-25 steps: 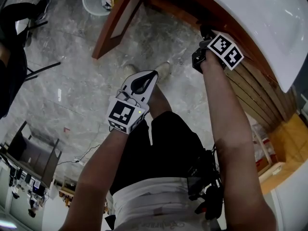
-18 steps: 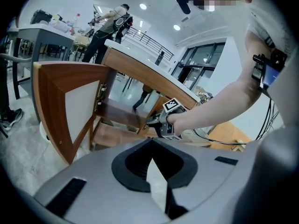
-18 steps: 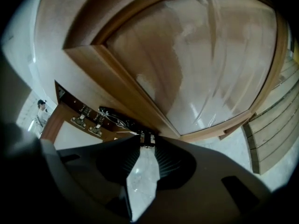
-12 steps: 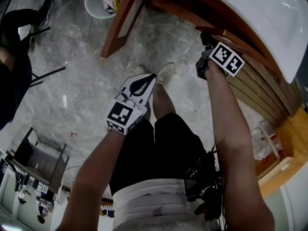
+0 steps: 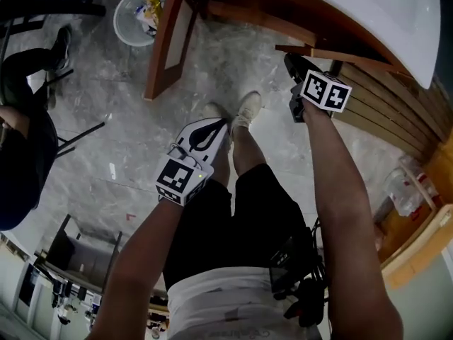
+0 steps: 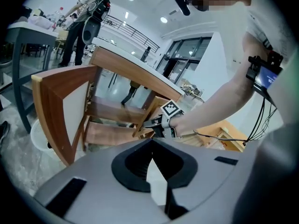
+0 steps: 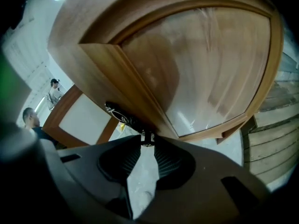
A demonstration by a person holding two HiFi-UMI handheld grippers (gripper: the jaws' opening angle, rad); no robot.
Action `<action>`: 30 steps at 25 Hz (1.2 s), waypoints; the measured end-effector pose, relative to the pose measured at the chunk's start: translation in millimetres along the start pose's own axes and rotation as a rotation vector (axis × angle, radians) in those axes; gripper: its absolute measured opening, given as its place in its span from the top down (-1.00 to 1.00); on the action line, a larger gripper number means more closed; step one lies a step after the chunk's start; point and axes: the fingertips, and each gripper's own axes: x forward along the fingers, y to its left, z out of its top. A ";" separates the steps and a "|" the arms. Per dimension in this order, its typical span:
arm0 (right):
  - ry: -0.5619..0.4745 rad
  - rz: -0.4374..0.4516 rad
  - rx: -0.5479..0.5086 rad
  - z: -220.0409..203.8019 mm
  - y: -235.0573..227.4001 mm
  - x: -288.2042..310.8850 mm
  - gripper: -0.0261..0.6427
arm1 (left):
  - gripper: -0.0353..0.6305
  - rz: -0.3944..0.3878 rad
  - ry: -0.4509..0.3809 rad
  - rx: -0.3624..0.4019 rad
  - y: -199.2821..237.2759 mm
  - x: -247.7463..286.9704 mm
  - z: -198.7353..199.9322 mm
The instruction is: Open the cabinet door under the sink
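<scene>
Beneath sink (image 5: 375, 13), right gripper (image 7: 147, 140) closes, cabinet door handle (image 7: 120, 114) between its jaws.

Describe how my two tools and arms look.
The left tool is white with black ribbed pads; the right tool is black, jaws closing on the door handle. Each carries a cube of black-and-white square markers. Both arms are bare, below a white shirt; a black strapped device with cables sits on the right upper arm.
</scene>
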 end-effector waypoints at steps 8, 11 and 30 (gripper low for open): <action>-0.003 -0.053 -0.100 -18.7 -2.0 -15.2 0.64 | 0.86 -0.086 0.052 0.053 -10.3 5.8 -14.3; 0.016 -0.054 -0.149 -26.0 -3.1 -22.3 0.65 | 0.87 -0.104 0.067 0.066 -15.3 8.8 -17.9; 0.106 0.032 -0.392 -73.4 -19.8 -57.8 0.65 | 0.86 -0.083 0.064 0.085 -78.8 52.9 -29.1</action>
